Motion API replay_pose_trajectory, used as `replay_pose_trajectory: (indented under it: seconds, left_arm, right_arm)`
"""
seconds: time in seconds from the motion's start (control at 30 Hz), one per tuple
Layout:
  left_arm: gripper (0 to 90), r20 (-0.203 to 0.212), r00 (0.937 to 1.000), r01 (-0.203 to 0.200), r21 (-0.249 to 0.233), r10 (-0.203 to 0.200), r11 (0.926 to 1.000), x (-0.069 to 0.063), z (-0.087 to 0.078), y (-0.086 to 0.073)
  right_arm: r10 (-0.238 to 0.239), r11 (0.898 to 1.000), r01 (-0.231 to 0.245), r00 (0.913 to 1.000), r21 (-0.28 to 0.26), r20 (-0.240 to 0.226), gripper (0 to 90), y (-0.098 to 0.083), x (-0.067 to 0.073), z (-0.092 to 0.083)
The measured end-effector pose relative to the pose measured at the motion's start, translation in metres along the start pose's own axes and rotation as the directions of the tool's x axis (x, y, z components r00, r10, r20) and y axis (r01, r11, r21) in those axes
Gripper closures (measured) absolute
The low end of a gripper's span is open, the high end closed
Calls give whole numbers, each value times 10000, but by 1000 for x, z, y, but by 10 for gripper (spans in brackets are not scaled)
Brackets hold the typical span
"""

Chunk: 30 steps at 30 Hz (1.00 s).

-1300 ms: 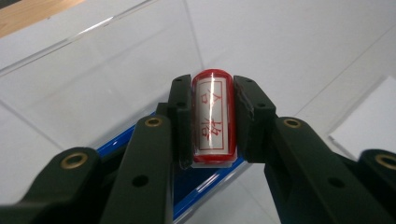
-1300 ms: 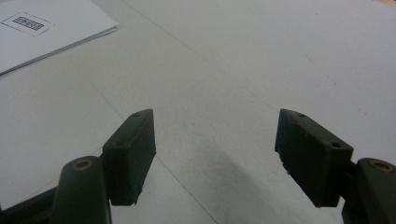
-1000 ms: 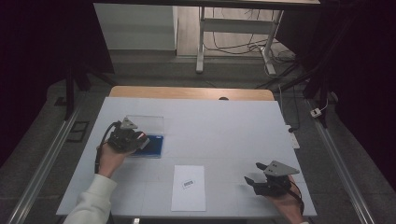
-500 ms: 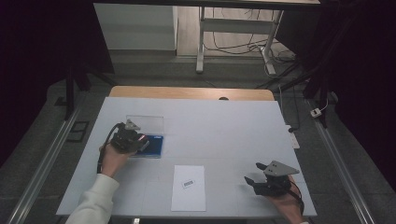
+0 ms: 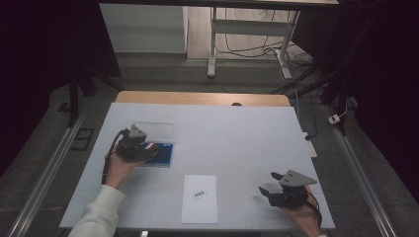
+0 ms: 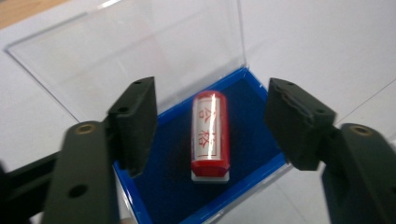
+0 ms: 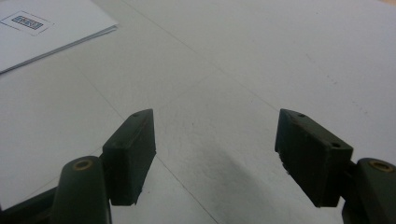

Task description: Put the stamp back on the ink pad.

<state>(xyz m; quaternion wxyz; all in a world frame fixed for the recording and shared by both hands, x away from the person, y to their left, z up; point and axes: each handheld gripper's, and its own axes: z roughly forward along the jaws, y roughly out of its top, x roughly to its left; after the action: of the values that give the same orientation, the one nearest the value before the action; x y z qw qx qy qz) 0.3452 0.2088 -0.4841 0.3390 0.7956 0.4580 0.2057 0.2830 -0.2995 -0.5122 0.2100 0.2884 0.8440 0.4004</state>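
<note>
A red cylindrical stamp (image 6: 209,133) with red characters on its label lies in a blue-lined box (image 6: 252,154) whose clear lid (image 6: 140,51) stands open behind it. My left gripper (image 6: 210,123) hovers open just above the box, one jaw on each side of the stamp, touching nothing. From above, the left gripper (image 5: 150,148) is over the blue box (image 5: 163,154) at the table's left. My right gripper (image 5: 269,183) rests open near the front right, over bare table (image 7: 224,84), holding nothing.
A white sheet of paper (image 5: 199,198) with a small barcode label (image 5: 199,194) lies at the front middle; its corner (image 7: 46,25) appears at the upper left of the right gripper view. The white tabletop (image 5: 237,133) ends in a wooden strip (image 5: 197,98) at the back.
The left hand and its gripper have shifted slightly over the blue box. The right gripper has stayed put.
</note>
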Motion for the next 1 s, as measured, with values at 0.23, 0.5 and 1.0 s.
replay_pose_trajectory:
  seconds: [0.23,0.5,1.0]
  left_arm:
    - [281,283,9995,130,-522,-115,9986,-10,-24,-15]
    - [286,742,9972,-4,-1141,89,9935,-31,-51,-39]
    - [290,1835,9830,279,-944,-102,9951,-54,-72,-91]
  right_arm:
    - [-62,9994,64,10000,-346,47,285,2,2,-5]
    - [97,9989,-100,9999,-468,-74,285,1,0,-7]
    - [153,9986,-155,9999,-496,-48,286,-1,-1,-7]
